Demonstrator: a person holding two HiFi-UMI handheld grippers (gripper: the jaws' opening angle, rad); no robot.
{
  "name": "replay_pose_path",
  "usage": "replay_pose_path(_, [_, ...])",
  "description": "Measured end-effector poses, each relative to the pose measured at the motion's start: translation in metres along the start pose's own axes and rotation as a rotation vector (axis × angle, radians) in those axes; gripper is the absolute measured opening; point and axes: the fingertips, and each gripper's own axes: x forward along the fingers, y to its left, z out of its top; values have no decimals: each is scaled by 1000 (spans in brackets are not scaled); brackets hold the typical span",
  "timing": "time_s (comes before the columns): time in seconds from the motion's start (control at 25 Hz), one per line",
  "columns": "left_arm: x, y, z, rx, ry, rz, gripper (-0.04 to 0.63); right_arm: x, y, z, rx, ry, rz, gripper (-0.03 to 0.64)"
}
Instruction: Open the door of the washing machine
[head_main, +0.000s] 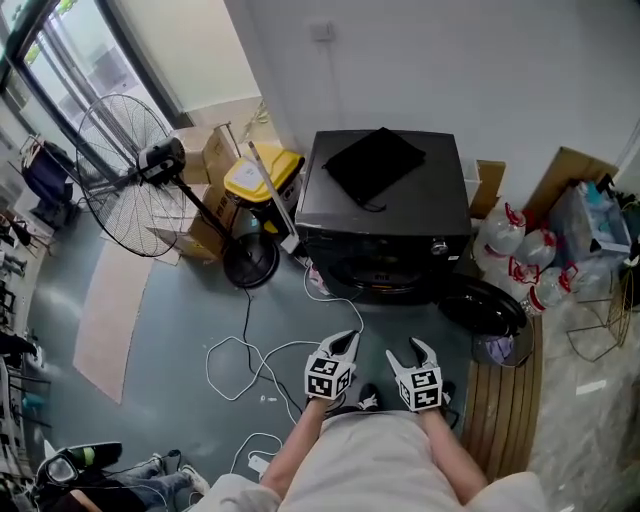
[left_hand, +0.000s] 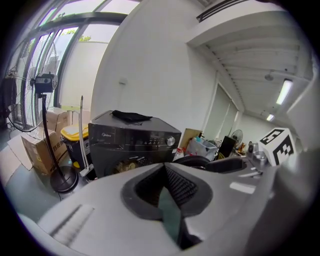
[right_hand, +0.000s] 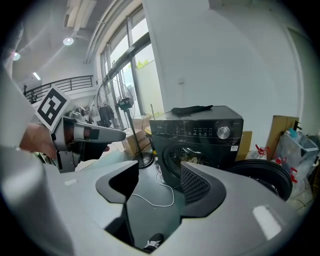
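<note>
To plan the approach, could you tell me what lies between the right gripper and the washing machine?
Grey floor with a loose white cable across it, as the right gripper view shows.

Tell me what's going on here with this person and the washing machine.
A person stands a little way back from the washing machine, holding a tool in each hand, and neither tool touches it. The left tool is shut and empty. The right tool is open with nothing between its jaws. The machine's round door is already swung open to the right, and a black cloth lies on top.
</note>
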Motion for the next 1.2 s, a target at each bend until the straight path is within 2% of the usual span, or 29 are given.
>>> replay_pose_path(0.36, [-2, 8, 2, 10, 5, -12, 57, -1, 4, 5, 24, -24, -32, 111])
replay_pose_path(0.48, [-3, 5, -1, 16, 15, -27, 57, -4, 3, 6, 44, -37, -40, 38])
replay_pose_path(0.6, [-5, 4, -2, 23, 16, -35, 58, -7, 3, 8, 59, -47, -45, 8])
replay_pose_path(1.2, [-9, 2, -11, 10, 21, -53, 58, -15, 7, -4, 43, -30, -53, 2])
